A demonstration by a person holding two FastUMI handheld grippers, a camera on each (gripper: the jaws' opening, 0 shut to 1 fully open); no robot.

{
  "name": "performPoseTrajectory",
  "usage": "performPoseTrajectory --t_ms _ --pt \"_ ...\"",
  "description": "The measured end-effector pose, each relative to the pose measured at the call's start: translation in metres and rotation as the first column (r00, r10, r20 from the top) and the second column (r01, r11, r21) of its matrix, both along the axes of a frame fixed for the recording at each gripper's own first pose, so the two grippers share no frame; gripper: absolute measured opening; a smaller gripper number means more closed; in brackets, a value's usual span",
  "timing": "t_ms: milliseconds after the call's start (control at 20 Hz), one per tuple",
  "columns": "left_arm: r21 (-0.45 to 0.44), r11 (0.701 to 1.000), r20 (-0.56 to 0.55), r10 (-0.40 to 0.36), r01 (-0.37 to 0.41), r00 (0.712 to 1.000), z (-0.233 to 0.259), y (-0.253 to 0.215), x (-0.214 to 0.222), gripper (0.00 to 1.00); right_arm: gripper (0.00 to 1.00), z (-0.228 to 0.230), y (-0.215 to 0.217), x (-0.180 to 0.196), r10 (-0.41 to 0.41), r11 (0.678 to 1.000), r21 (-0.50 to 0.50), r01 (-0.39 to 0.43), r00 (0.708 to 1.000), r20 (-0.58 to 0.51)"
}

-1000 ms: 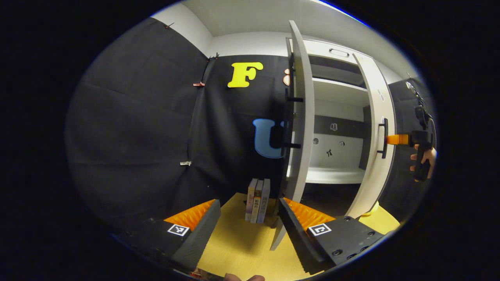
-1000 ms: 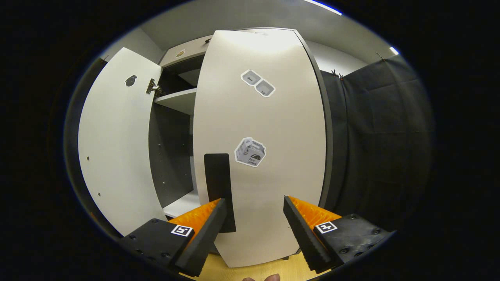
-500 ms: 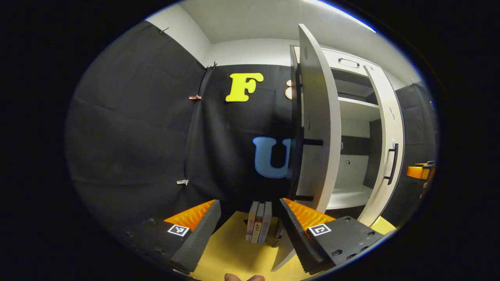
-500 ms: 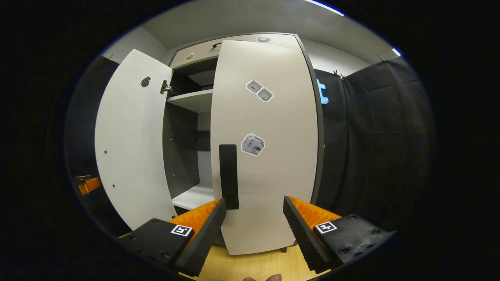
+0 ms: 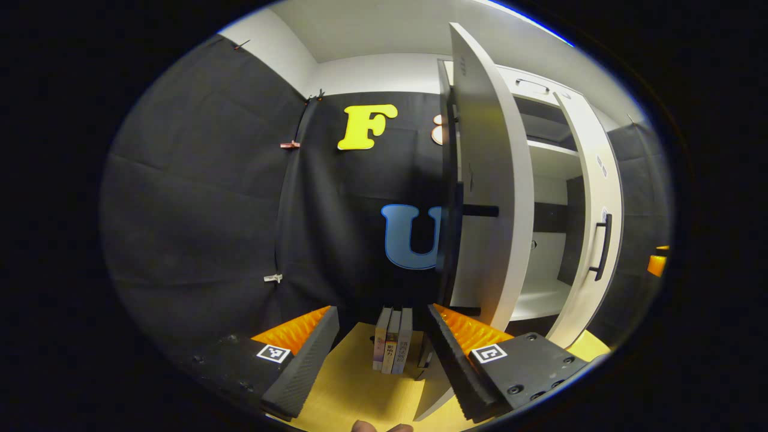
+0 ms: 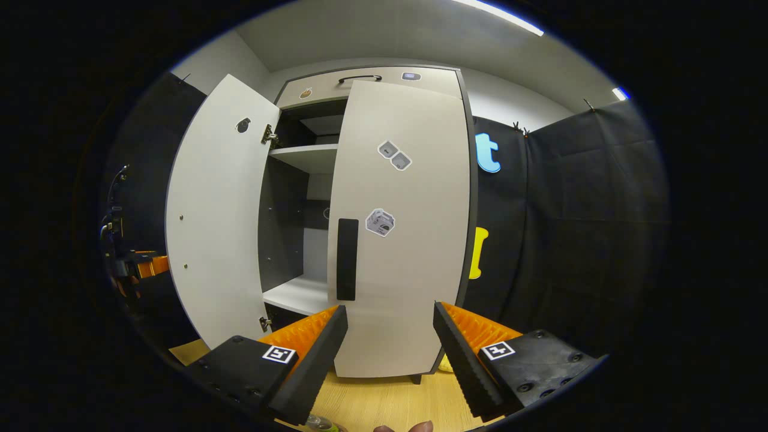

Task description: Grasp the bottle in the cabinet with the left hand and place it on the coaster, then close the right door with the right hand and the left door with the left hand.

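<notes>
Right hand-held gripper: fingers wide apart, nothing between them, hanging in front of the right door and not touching it.
Left hand-held gripper: fingers apart and empty, low over the bench, beside the edge of the left door.
Bottle: a sliver of what looks like its cap shows at the bottom edge of the right gripper view, on the bench; the coaster under it cannot be made out.
Books: three standing upright on the bench, just past the left fingers, against the booth wall.
Right door: nearly flush with the cabinet, its dark handle facing the gripper; I judge it closed or all but closed.
Left door: swung wide open, seen edge-on from the left gripper.
Shelves: bare where they show through the gap.
Step in hand: judging by the doors, the right one is finished and the left one is next.
Next move: the left gripper should get behind the left door's outer face and sweep it round to shut, clearing the books.
</notes>
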State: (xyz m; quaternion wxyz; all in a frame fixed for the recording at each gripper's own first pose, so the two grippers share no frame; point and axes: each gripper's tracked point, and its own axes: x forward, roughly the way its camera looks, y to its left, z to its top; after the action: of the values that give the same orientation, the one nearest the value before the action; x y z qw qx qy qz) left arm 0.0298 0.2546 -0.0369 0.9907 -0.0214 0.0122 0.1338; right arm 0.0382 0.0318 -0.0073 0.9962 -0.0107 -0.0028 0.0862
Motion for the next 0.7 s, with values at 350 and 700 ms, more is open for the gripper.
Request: performPoseTrajectory --t_ms 350,700 --pt "-0.021 0.999 0.002 -0.035 0.035 0.999 -0.001 -0.022 -0.003 0.92 0.96 -0.009 -0.006 -0.009 0.004 0.999 0.032 -0.003 1.0 -0.026" --pt "-0.006 0.991 0.004 -0.135 0.135 0.991 0.003 -0.073 0.0 0.92 0.96 -0.01 -0.019 -0.011 -0.01 0.999 0.032 0.011 1.0 -0.028"
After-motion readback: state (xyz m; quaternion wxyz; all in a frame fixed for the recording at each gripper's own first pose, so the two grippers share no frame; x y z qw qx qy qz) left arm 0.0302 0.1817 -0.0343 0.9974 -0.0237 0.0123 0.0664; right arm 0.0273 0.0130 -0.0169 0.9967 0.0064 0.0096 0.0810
